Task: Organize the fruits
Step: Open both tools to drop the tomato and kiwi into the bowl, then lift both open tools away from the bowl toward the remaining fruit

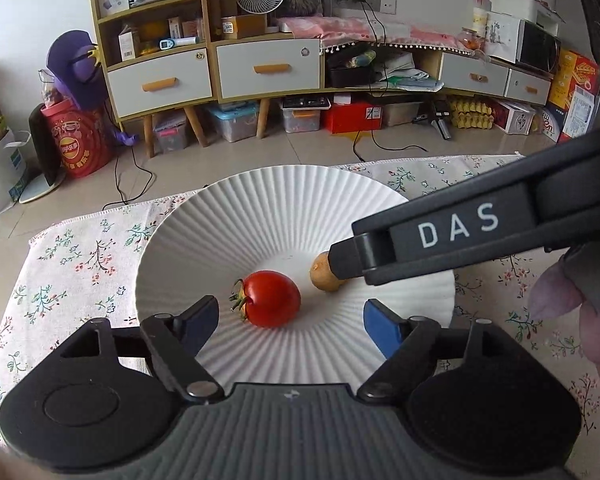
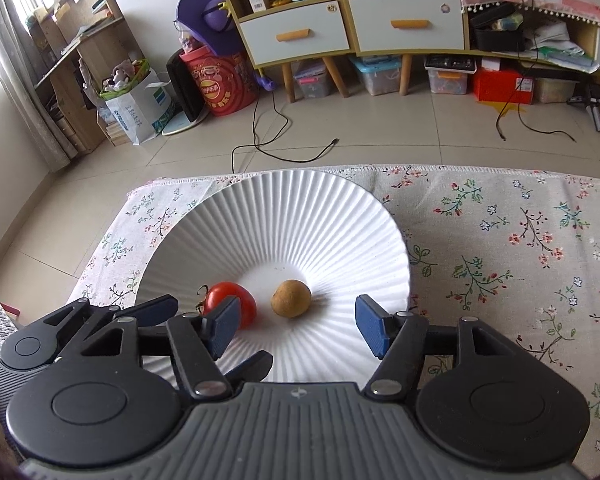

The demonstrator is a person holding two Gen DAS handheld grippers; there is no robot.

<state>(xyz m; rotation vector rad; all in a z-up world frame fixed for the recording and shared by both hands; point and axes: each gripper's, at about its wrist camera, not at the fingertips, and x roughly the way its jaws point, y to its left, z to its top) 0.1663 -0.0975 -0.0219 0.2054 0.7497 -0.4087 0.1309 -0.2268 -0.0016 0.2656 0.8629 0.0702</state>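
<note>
A white ribbed plate sits on a floral tablecloth. On it lie a red tomato and a small round brown fruit. My left gripper is open and empty just in front of the tomato, over the plate's near side. My right gripper is open and empty, with the brown fruit just beyond its fingertips. In the left wrist view the right gripper's black finger reaches in from the right and partly covers the brown fruit.
The floral tablecloth covers the table; its far edge drops to a tiled floor. Cabinets, storage boxes and cables lie beyond. A hand shows at the right of the left wrist view.
</note>
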